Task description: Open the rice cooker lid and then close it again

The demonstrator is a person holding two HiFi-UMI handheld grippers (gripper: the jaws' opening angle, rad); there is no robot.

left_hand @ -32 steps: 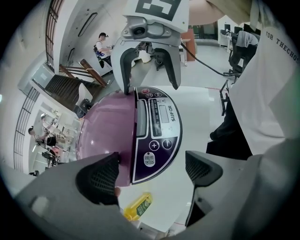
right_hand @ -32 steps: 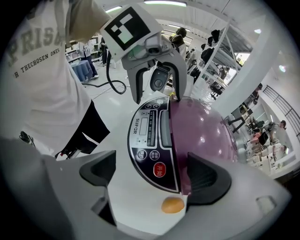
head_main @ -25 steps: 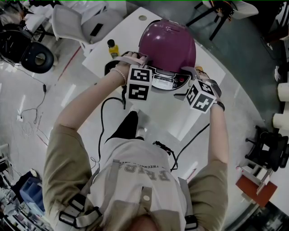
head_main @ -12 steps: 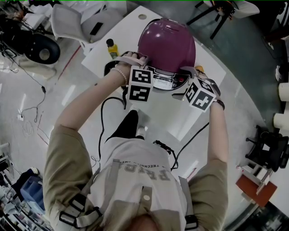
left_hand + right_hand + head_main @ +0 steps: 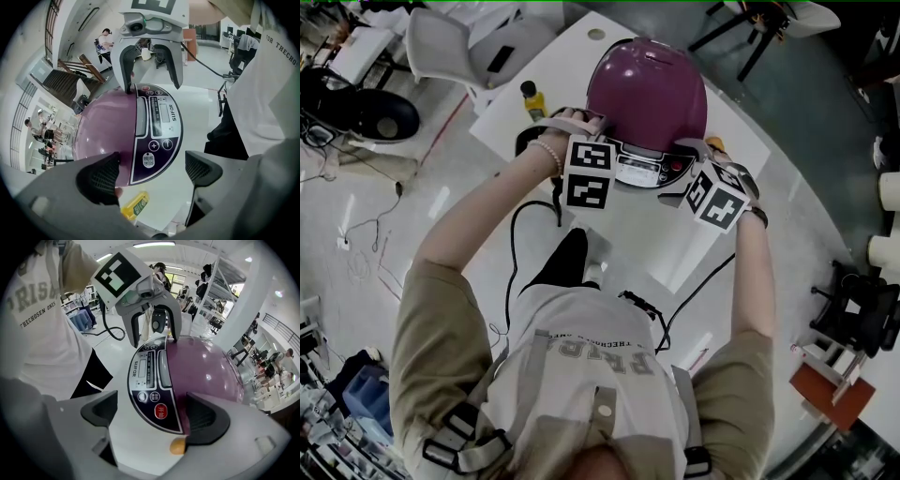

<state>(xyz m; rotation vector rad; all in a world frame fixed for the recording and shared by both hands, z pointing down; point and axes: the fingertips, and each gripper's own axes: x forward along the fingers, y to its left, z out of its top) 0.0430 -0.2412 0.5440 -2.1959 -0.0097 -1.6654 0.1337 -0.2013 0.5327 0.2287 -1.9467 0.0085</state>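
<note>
A purple rice cooker [image 5: 649, 89] stands on the white table [image 5: 675, 244] with its lid down and its dark control panel [image 5: 642, 169] facing me. My left gripper [image 5: 578, 122] is open at the panel's left side, and the panel's edge [image 5: 154, 150] shows between its pads. My right gripper [image 5: 701, 148] is open at the panel's right side; the red button [image 5: 161, 411] lies between its fingers. Each gripper shows in the other's view across the cooker: the right gripper [image 5: 151, 70] and the left gripper [image 5: 153, 322]. Neither grips anything.
A yellow bottle [image 5: 533, 99] stands left of the cooker, close to my left hand. A small orange object [image 5: 177, 445] lies by the cooker's right base. A black cable [image 5: 520, 234] hangs off the table's front. A white chair [image 5: 455, 47] stands at far left.
The right gripper has crept slightly up toward the cooker. The left gripper and the lid have not moved.
</note>
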